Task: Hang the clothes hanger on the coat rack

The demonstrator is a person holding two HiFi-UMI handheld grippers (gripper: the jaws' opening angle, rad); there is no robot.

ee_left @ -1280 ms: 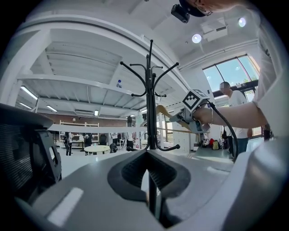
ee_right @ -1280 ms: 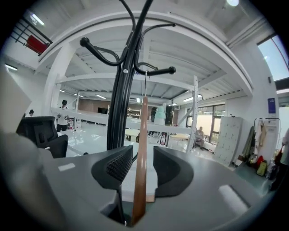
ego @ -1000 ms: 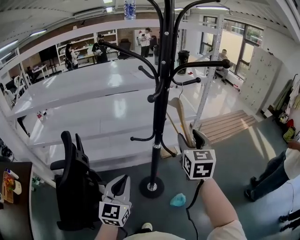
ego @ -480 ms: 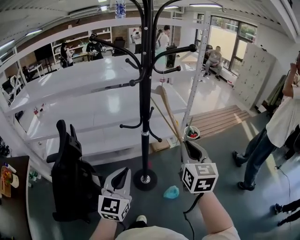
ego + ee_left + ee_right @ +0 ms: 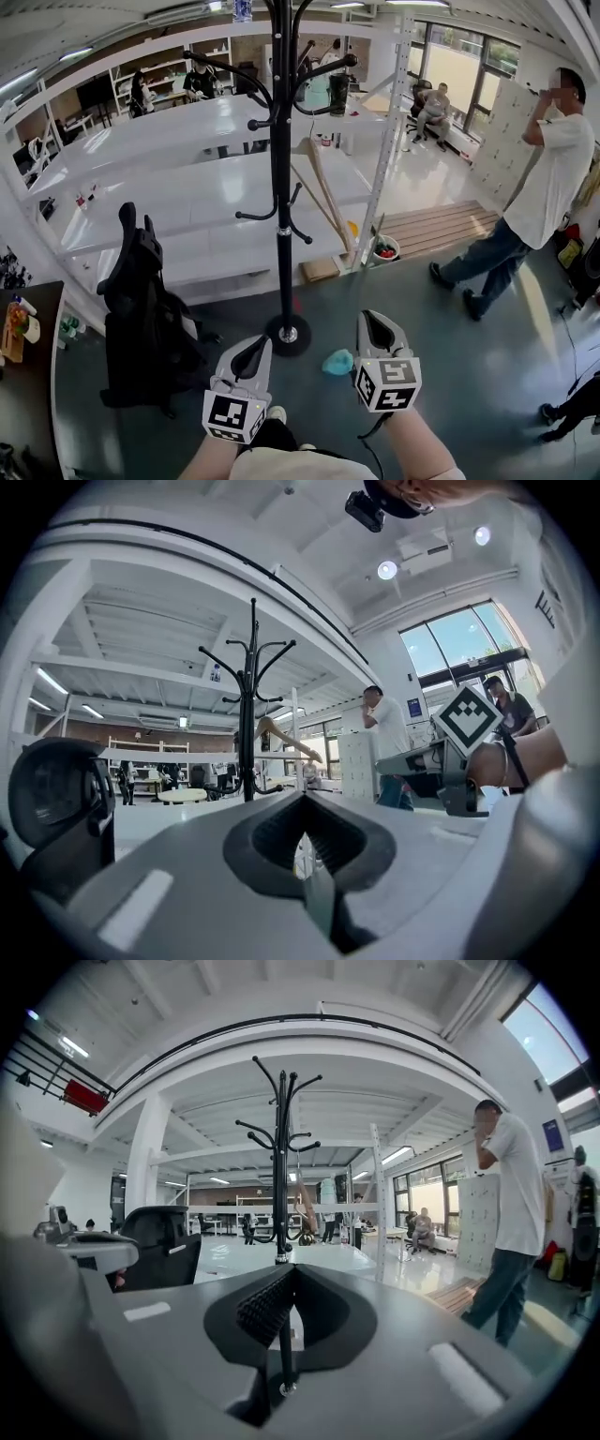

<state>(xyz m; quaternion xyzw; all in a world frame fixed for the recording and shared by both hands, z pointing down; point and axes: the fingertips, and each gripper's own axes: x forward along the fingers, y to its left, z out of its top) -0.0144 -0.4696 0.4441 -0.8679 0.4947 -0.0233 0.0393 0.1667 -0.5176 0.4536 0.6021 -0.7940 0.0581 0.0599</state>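
A tall black coat rack (image 5: 279, 187) stands on the grey floor straight ahead, also in the left gripper view (image 5: 248, 714) and the right gripper view (image 5: 279, 1176). A wooden clothes hanger (image 5: 323, 192) hangs tilted just right of the pole, below an upper arm; it shows small beside the rack (image 5: 286, 735) (image 5: 306, 1211). My right gripper (image 5: 372, 321) is low and right of the rack's base, shut, nothing in it, well apart from the hanger. My left gripper (image 5: 258, 345) is beside it, shut and empty.
A black office chair (image 5: 141, 300) stands left of the rack. A teal cloth (image 5: 339, 361) lies on the floor by the base. A person in a white shirt (image 5: 548, 159) stands at right. White shelving (image 5: 187, 178) and a wooden pallet (image 5: 441, 239) lie behind.
Both grippers have drawn back and down from the rack. The hanger, close against the right gripper's jaws a second ago, now hangs at the rack, apart from it.
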